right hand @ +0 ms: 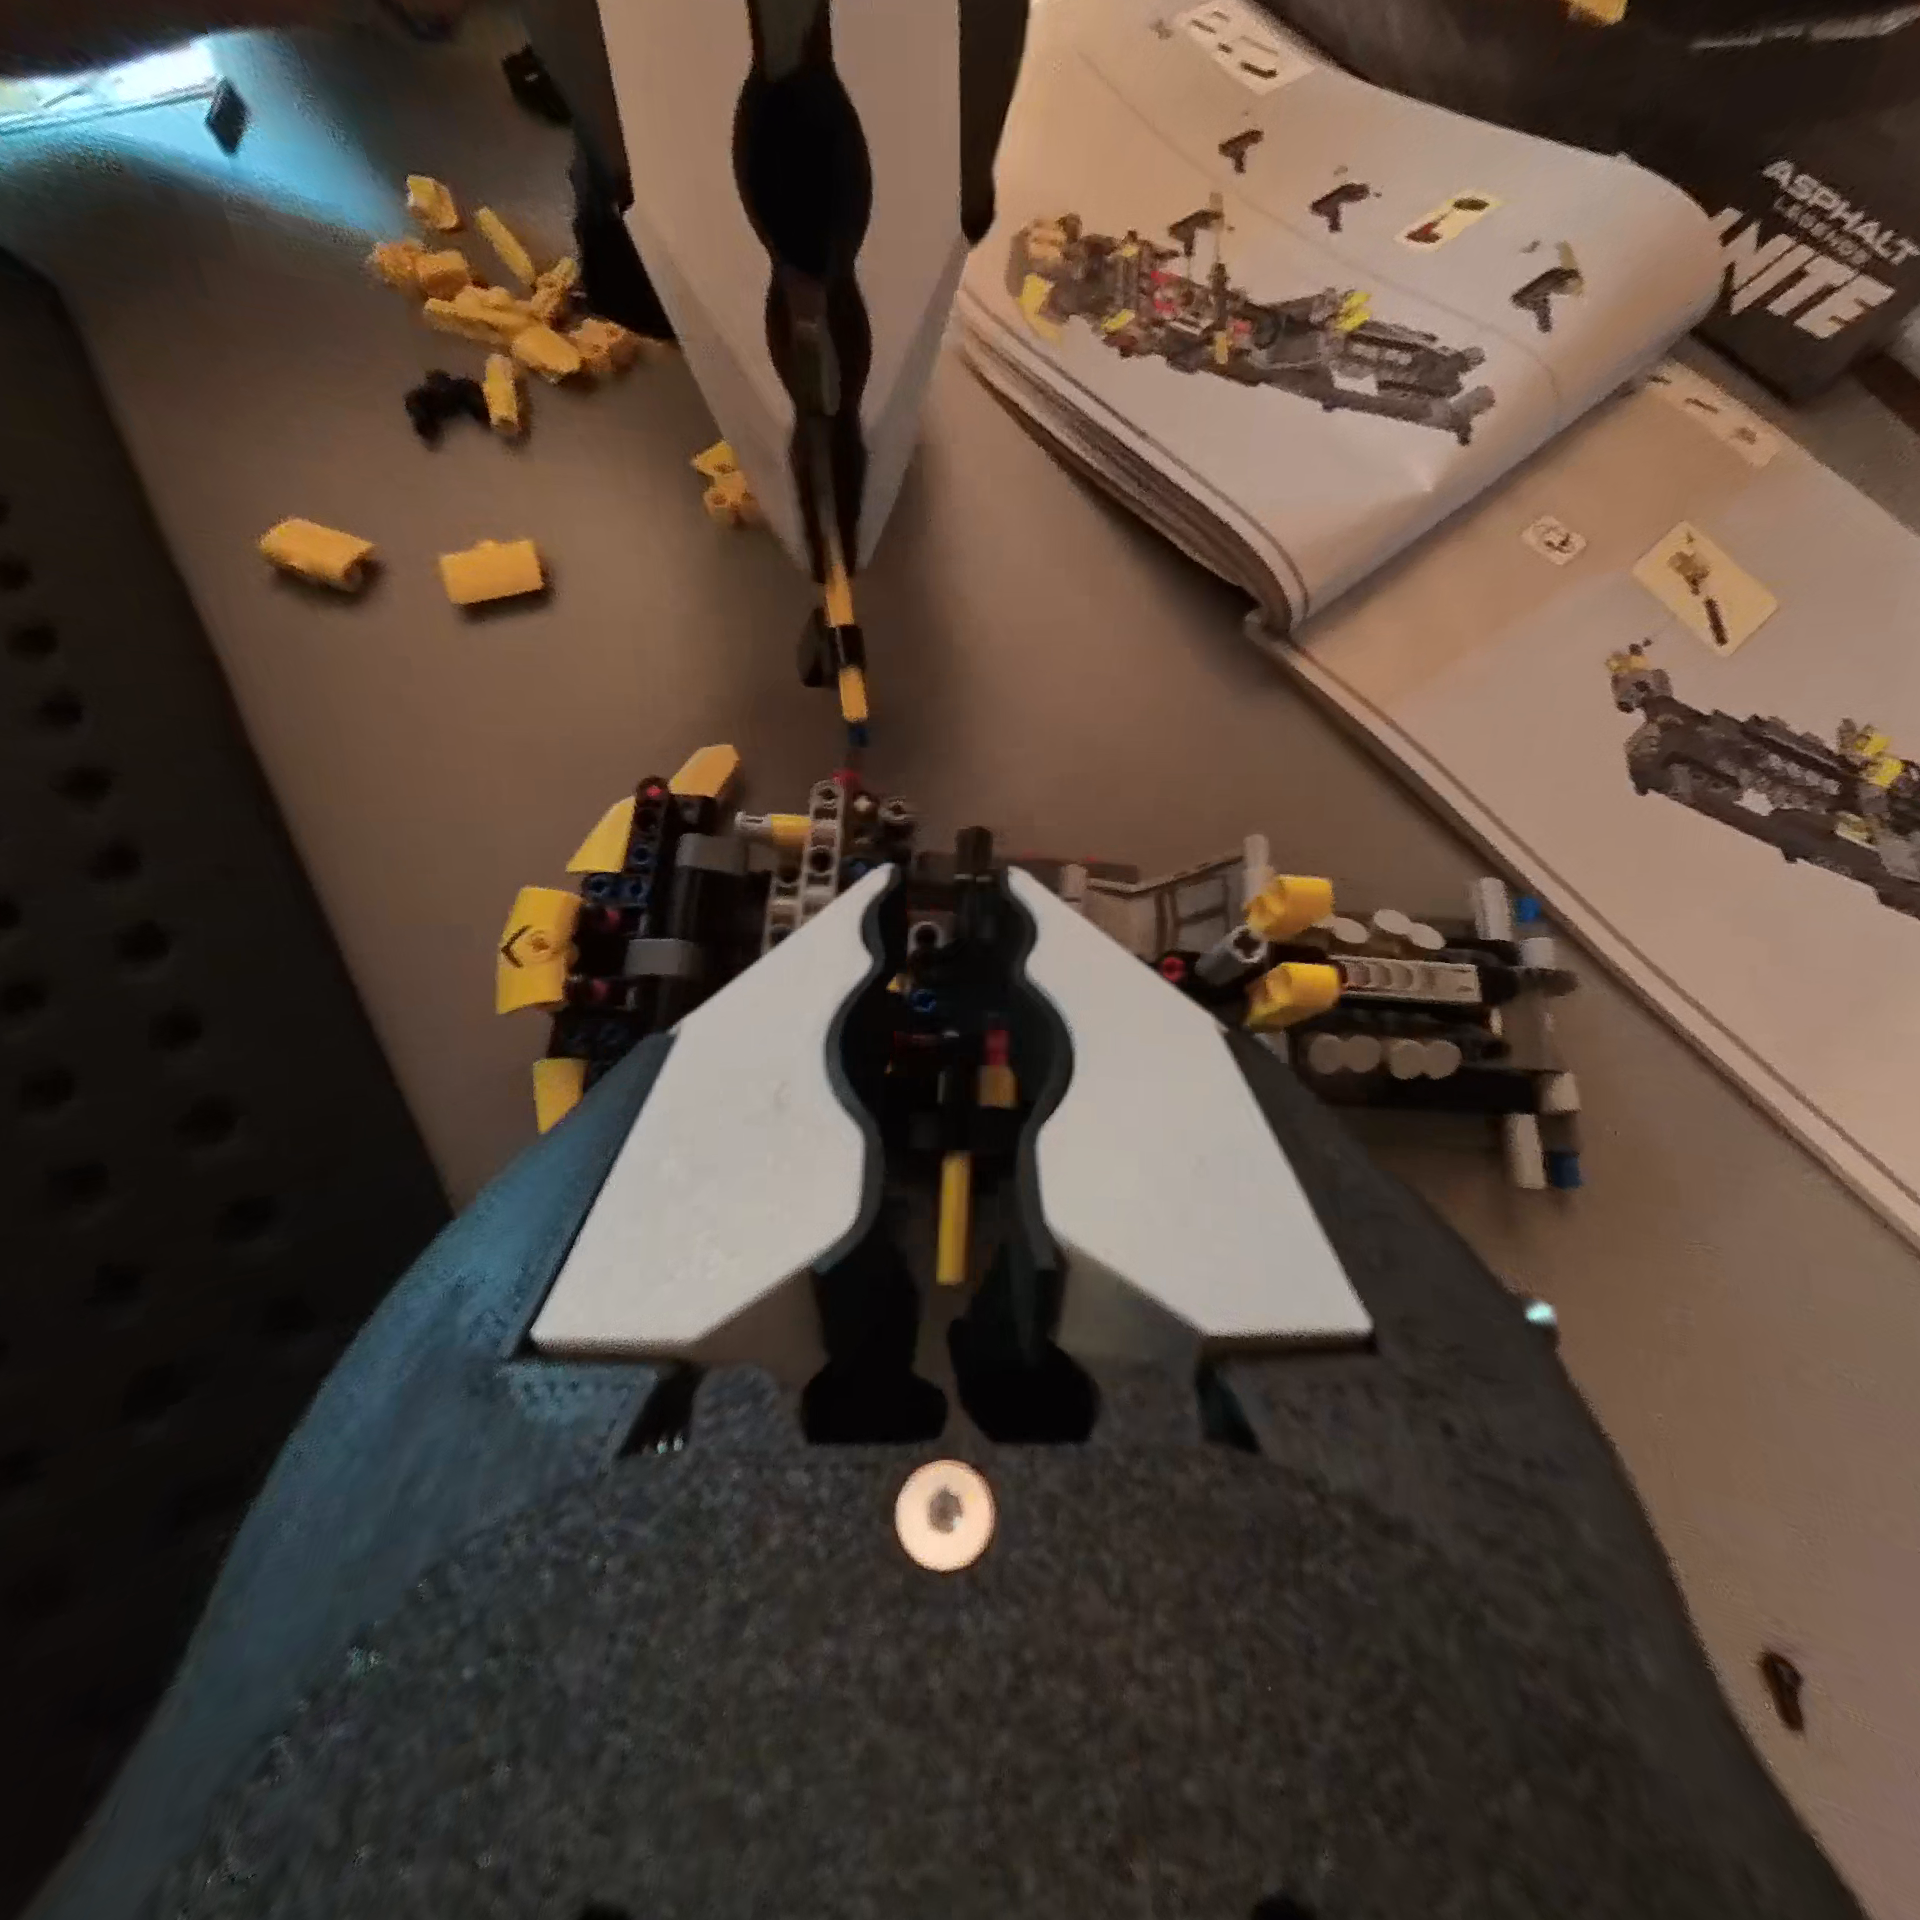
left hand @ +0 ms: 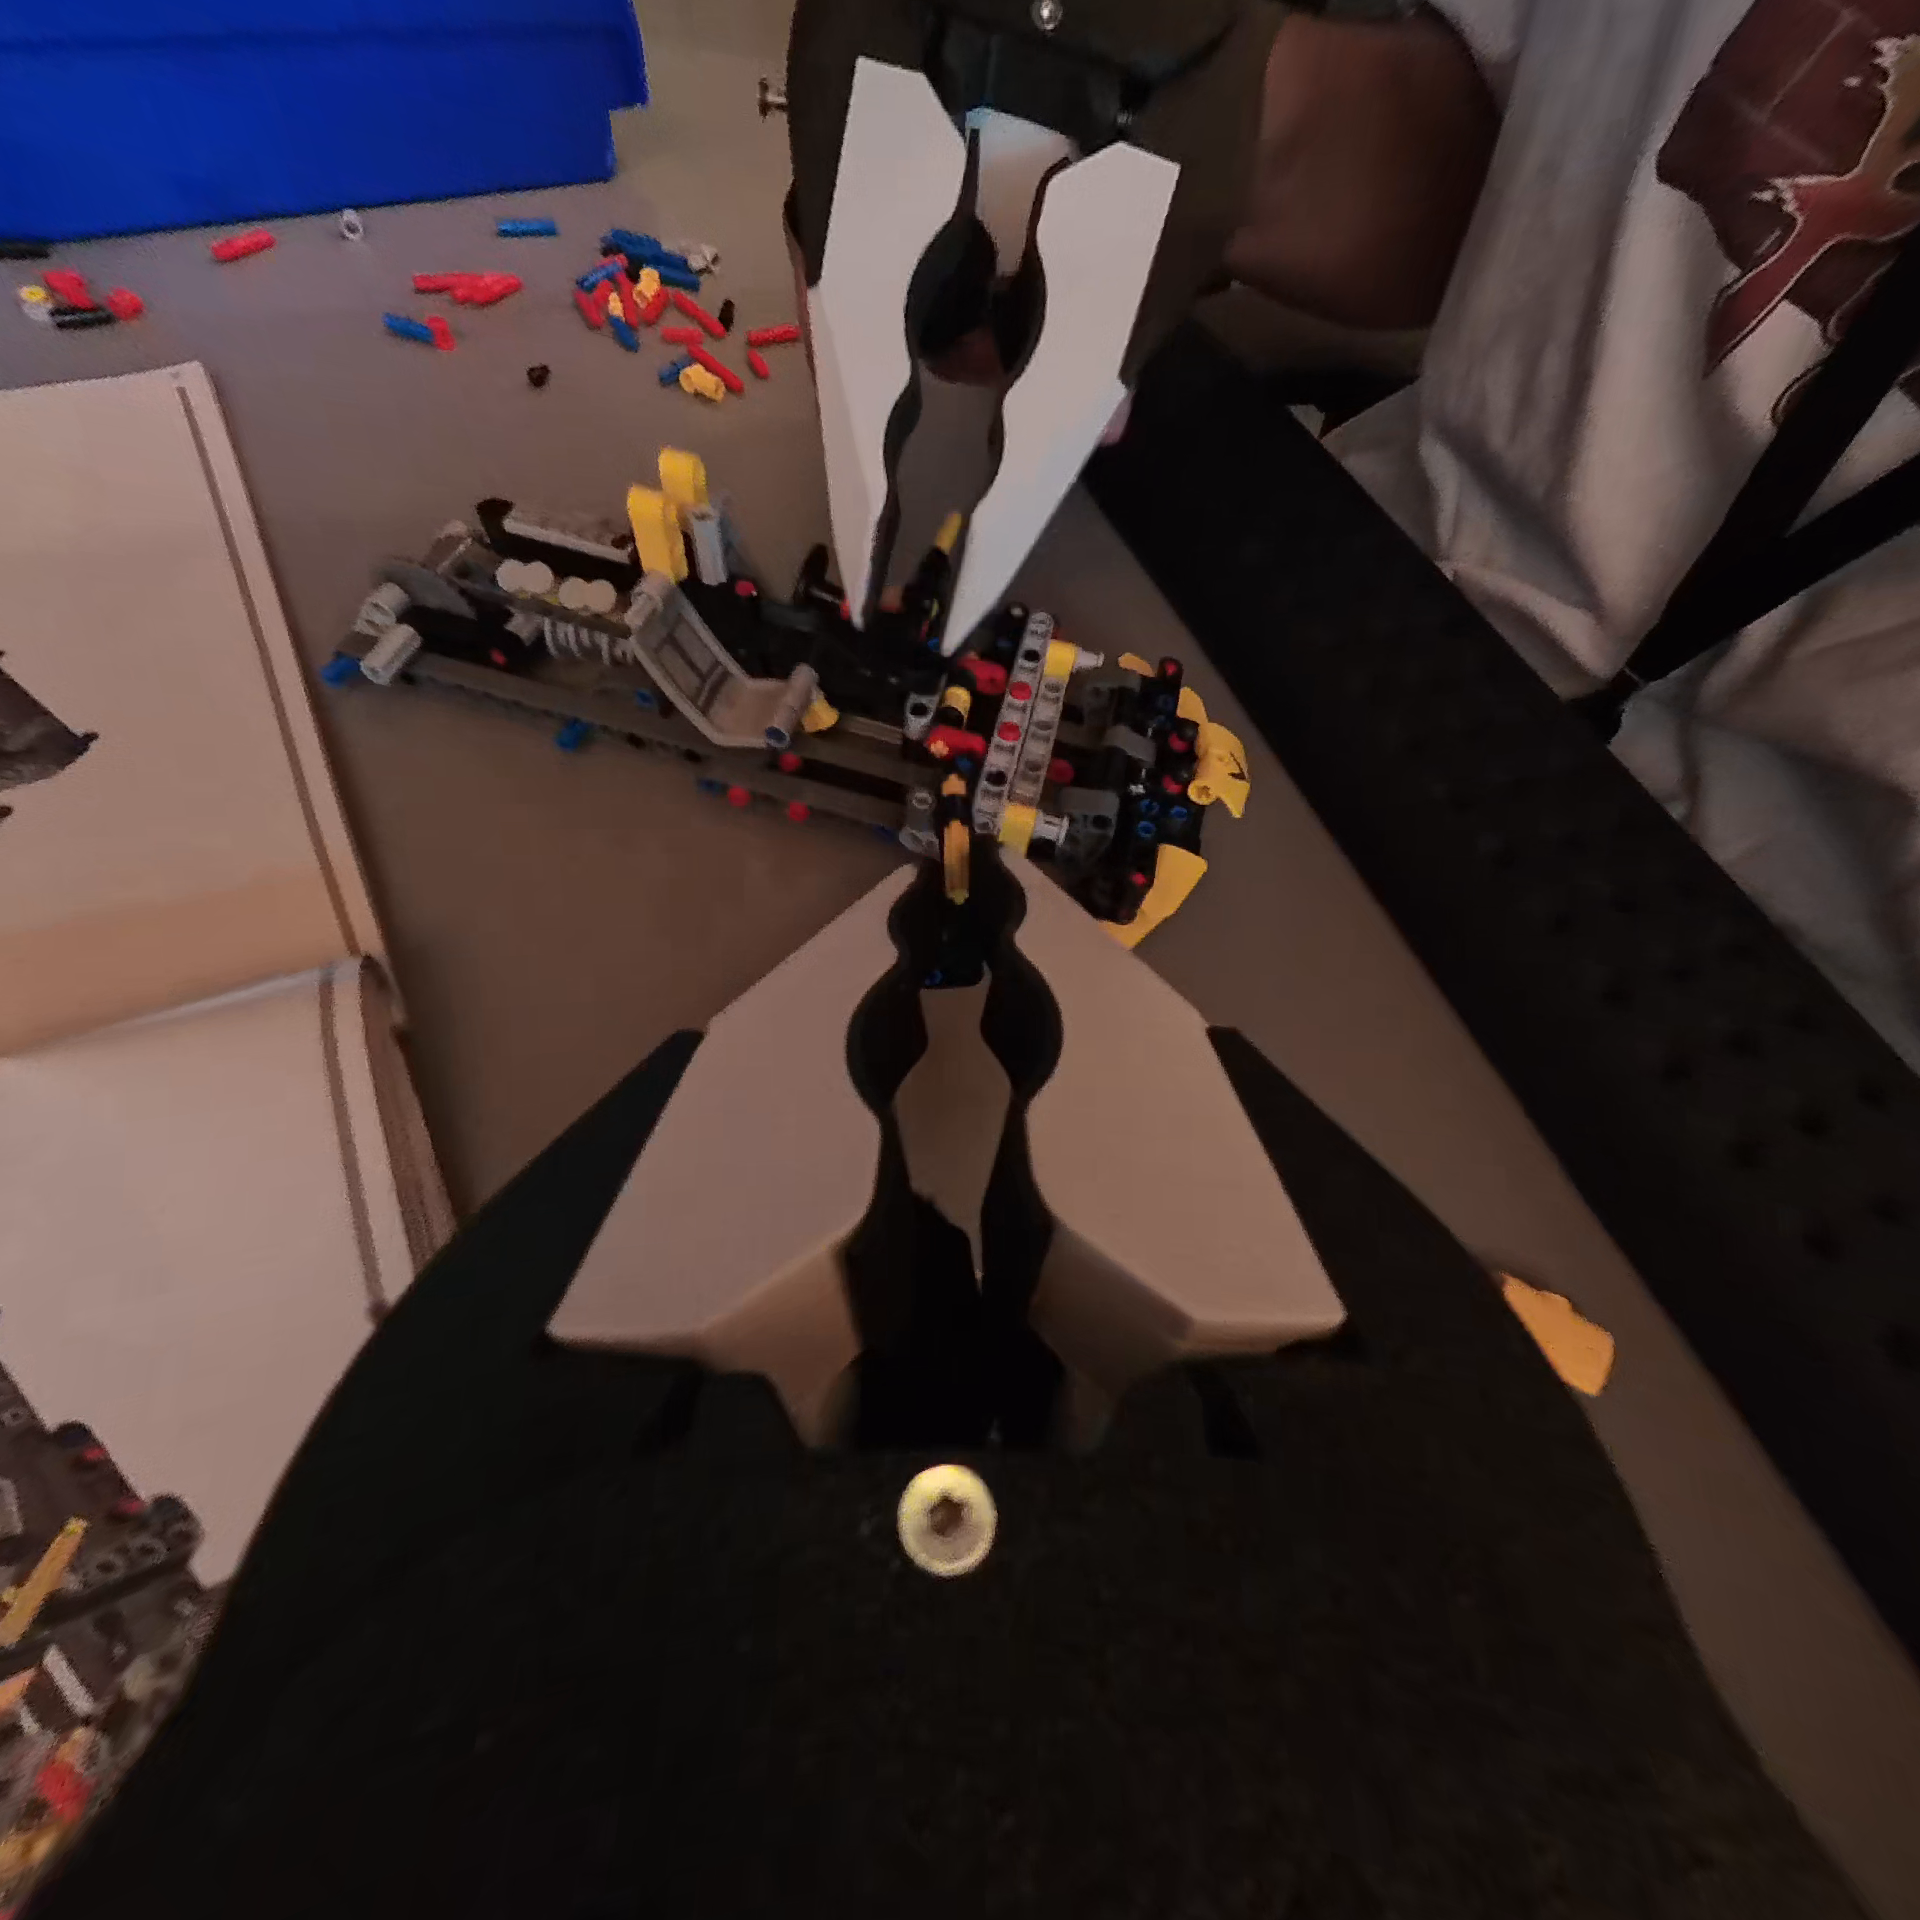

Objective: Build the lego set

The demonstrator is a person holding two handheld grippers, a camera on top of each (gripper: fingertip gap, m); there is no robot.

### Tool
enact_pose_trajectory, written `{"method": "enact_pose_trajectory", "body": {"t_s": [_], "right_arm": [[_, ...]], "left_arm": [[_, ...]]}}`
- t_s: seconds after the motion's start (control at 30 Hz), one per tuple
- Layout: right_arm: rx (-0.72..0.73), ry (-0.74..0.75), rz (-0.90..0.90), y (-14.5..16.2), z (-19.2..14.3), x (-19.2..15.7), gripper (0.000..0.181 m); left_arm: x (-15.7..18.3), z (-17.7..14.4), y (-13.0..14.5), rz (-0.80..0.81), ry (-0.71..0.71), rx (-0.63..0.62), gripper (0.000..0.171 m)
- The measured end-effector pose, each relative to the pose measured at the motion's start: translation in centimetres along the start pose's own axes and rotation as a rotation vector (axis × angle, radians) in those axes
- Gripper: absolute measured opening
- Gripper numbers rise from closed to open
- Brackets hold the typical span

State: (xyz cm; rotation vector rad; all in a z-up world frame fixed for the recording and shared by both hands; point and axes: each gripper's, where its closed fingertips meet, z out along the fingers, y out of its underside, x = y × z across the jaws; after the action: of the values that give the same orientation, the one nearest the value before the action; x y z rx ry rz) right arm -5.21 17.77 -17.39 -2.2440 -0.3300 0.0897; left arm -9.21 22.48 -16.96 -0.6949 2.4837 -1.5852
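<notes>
A long black, grey and yellow lego model (left hand: 717, 686) lies on the grey table; it also shows in the right wrist view (right hand: 1392, 977). My left gripper (left hand: 956, 878) is shut on a thin yellow-and-black stick piece (left hand: 954, 847), held just at the model's near side. In the right wrist view the left gripper (right hand: 831, 561) comes down from above with the stick (right hand: 844, 665) pointing at the model. My right gripper (right hand: 951, 878) is closed around a black upright part (right hand: 975, 857) in the model's middle. It comes down from the top in the left wrist view (left hand: 904, 634).
Loose red and blue pieces (left hand: 644, 301) lie beyond the model before a blue bin (left hand: 312, 104). Yellow pieces (right hand: 499, 301) lie scattered. An open instruction booklet (right hand: 1351, 364) and a box (right hand: 1818, 260) lie beside. A black perforated surface (left hand: 1507, 831) borders the table. A person in white (left hand: 1558, 312) stands behind. My right fingertips sit around 7 cm from my left ones.
</notes>
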Motion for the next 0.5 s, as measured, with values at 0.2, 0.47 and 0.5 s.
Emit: {"method": "enact_pose_trajectory", "body": {"t_s": [0.2, 0.47, 0.5], "right_arm": [[-0.047, -0.031, -0.045, 0.2, 0.9, 0.6, 0.009], [-0.044, -0.11, -0.047, 0.3, 1.7, 0.2, 0.013], [-0.067, -0.12, -0.04, 0.7, 2.0, 0.1, 0.014]], "left_arm": [[-1.1, 1.0, -0.2, 0.023, 0.021, 0.018, 0.001], [-1.8, 1.5, -1.1, 0.088, -0.013, 0.038, 0.001], [-1.9, 1.6, -1.0, 0.096, -0.014, 0.029, 0.001]]}}
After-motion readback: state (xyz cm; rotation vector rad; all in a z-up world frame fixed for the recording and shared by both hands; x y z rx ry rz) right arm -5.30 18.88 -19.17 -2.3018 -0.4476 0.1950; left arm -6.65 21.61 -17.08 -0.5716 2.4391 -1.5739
